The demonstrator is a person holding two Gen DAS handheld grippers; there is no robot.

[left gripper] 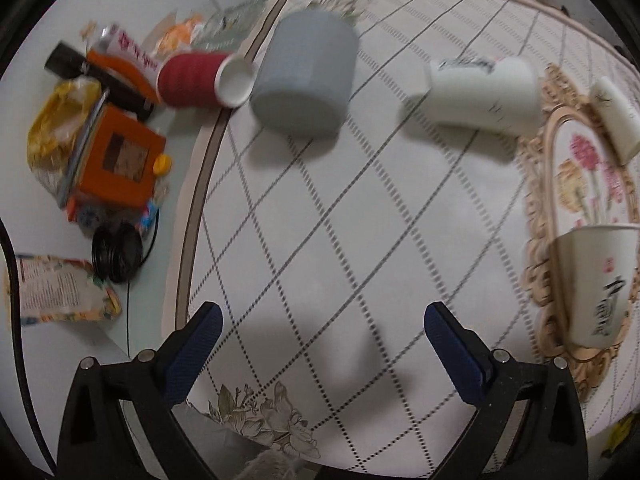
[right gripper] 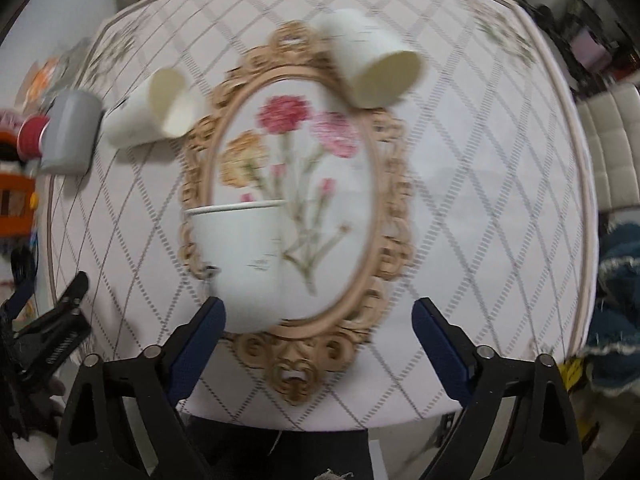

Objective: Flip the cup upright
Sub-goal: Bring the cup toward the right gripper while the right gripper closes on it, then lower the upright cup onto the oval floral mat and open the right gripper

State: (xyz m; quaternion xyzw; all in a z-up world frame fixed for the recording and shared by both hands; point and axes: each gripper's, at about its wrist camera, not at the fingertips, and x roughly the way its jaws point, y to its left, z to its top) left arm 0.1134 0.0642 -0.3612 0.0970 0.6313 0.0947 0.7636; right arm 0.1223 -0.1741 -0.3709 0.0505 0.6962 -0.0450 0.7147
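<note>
The left gripper (left gripper: 320,344) hangs above the patterned tablecloth (left gripper: 320,220) with its blue-padded fingers (left gripper: 196,356) spread wide and nothing between them. The right gripper (right gripper: 318,340) is likewise wide open and empty, tilted down over the cloth's flower medallion (right gripper: 296,148); its left finger (right gripper: 200,344) sits just in front of the base of an upright white paper cup (right gripper: 240,260), though whether they touch is unclear through the blur.

From the left, off the cloth on the pale tabletop (left gripper: 132,0), lie a printed packet (left gripper: 60,288), a black coil of cable (left gripper: 116,252), an orange box (left gripper: 116,160) and a red ribbed cup (left gripper: 196,80) on its side. Beside it, on the cloth's edge, a grey cup (left gripper: 308,72) stands mouth down. Further right a white paper cup (left gripper: 480,92) lies on its side near the medallion's gilt frame, mouth facing the right wrist camera (right gripper: 160,108). Another tipped white cup (right gripper: 372,64) lies at the frame's far right edge. A white tufted seat (right gripper: 612,144) and blue fabric (right gripper: 616,308) show beyond the table's right rim.
</note>
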